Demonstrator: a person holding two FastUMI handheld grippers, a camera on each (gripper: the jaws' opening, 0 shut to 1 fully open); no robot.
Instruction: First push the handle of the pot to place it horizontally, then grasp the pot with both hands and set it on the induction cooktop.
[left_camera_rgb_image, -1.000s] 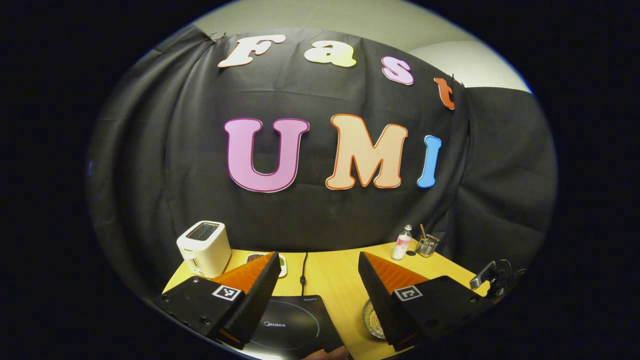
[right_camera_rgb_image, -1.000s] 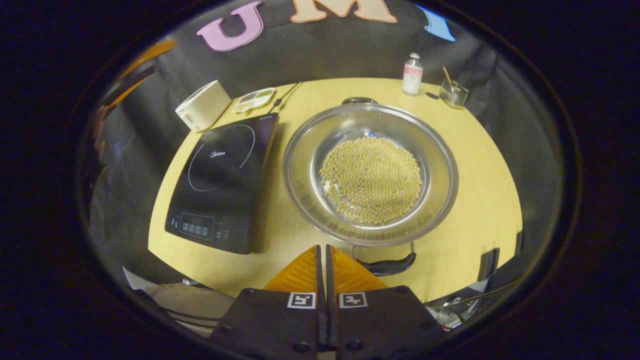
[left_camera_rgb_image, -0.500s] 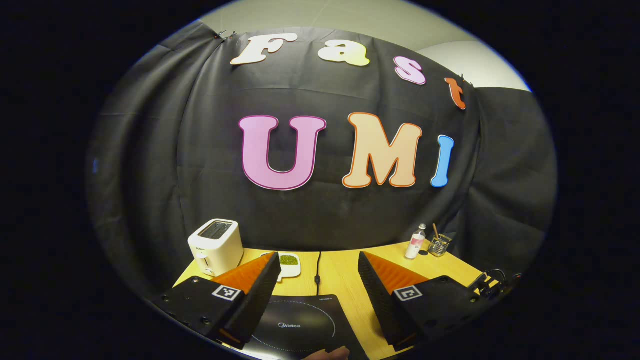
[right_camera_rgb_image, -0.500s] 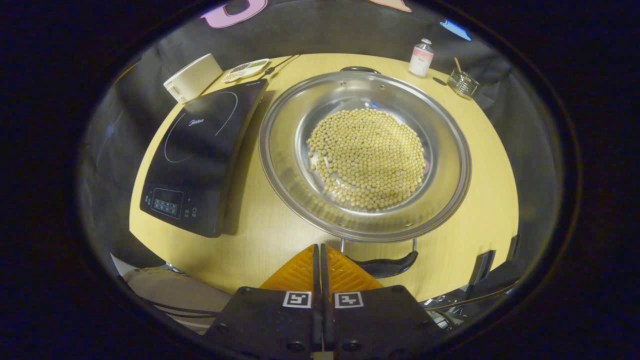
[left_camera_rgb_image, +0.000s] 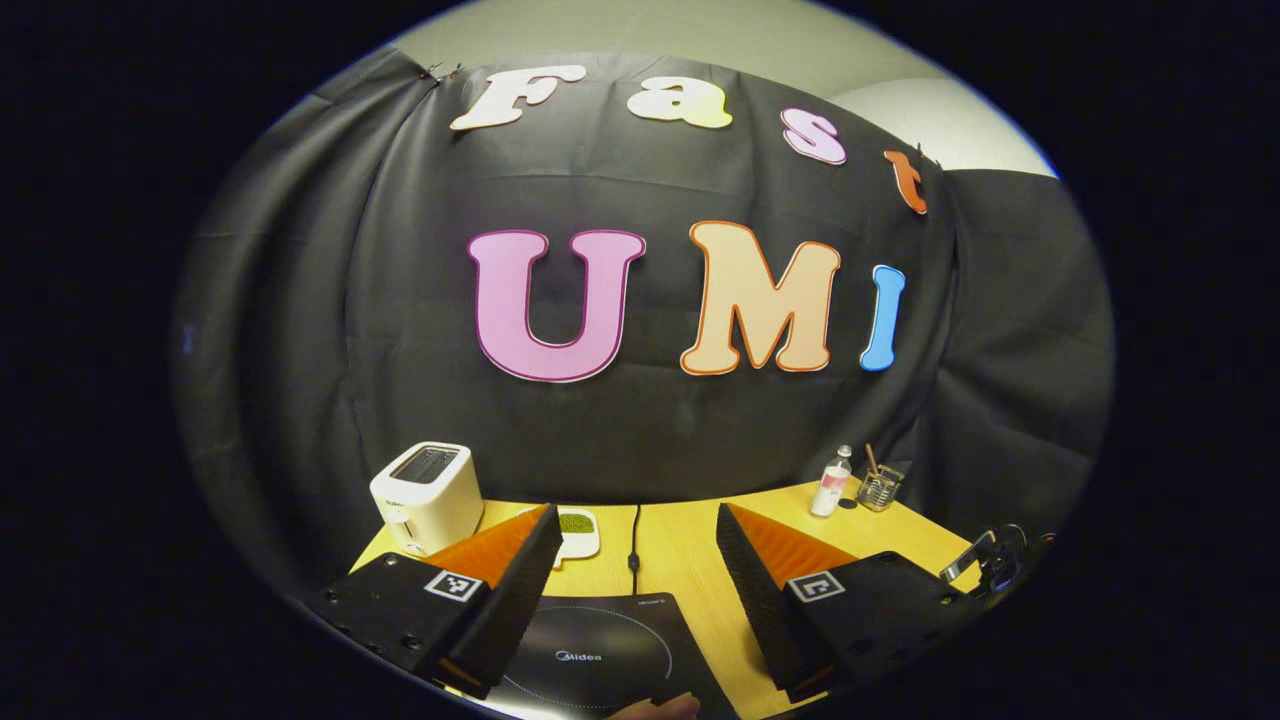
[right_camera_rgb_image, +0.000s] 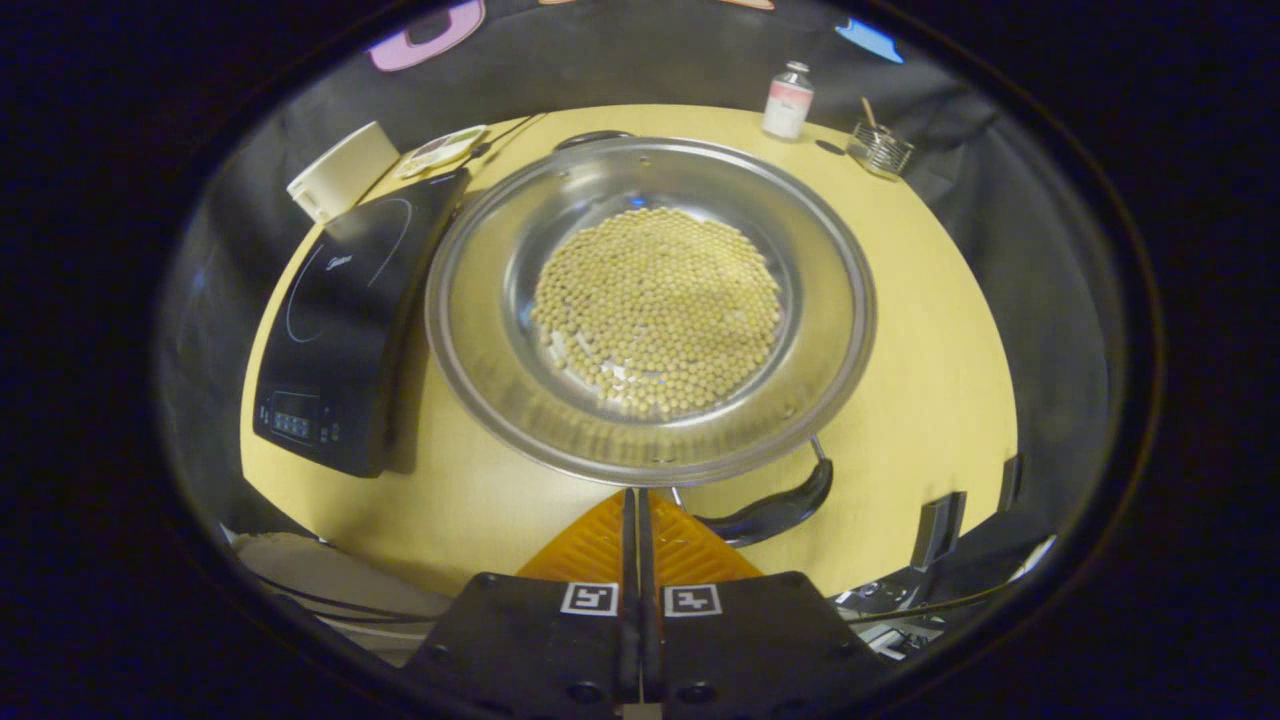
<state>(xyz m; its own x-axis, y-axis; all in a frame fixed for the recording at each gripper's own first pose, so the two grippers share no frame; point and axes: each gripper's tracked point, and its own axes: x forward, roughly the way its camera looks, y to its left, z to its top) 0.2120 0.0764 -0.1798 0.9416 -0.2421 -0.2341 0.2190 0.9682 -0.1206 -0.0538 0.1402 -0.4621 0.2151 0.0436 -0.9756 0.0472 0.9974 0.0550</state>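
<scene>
On the yellow tabletop (right_camera_rgb_image: 930, 330), from left to right, stand a white toaster (right_camera_rgb_image: 340, 183), the black induction cooktop (right_camera_rgb_image: 335, 330) and, beside it, the steel pot (right_camera_rgb_image: 470, 330) of beans. The right claw (right_camera_rgb_image: 637, 510) is closed, its tips near the pot's handle (right_camera_rgb_image: 770, 508). The left claw (left_camera_rgb_image: 635, 560) is open over the cooktop

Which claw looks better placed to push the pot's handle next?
Probably the right claw: shut, its tips sit just beside the pot's near handle. The left claw is open, over the cooktop.
</scene>
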